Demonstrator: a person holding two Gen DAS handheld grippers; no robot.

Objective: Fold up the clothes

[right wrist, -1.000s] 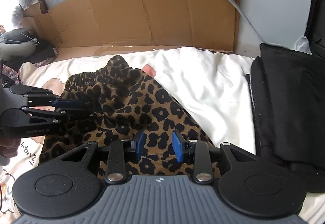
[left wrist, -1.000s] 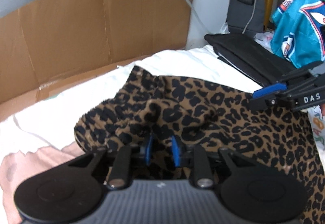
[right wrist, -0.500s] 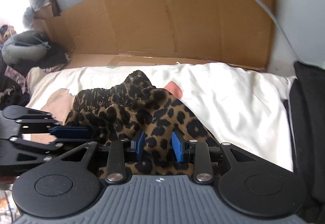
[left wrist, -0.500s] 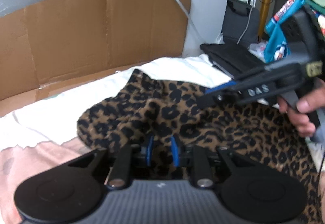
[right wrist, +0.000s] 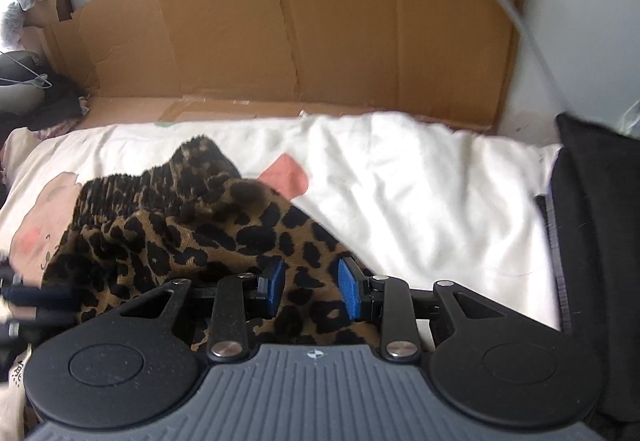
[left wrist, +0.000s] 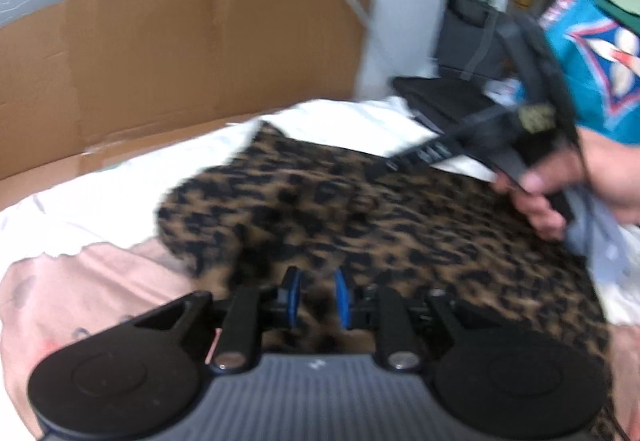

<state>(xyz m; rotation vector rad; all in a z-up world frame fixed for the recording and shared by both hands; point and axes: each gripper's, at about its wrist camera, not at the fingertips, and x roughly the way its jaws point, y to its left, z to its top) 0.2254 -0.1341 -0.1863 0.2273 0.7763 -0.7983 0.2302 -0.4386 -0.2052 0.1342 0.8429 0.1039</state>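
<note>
One leopard-print garment [right wrist: 224, 233]; two grippers [right wrist: 310, 289] [left wrist: 316, 299] over it.

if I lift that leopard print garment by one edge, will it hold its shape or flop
The leopard print garment will probably flop: it lies bunched in soft folds on the white sheet. It looks thin, so likely light. Its ribbed, gathered edge may stretch when pulled, so expect the rest to sag and trail.

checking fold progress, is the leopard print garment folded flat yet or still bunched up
Still bunched. The leopard print garment lies rumpled on the white sheet, its ribbed waistband humped up, fabric between both grippers' fingers.
</note>
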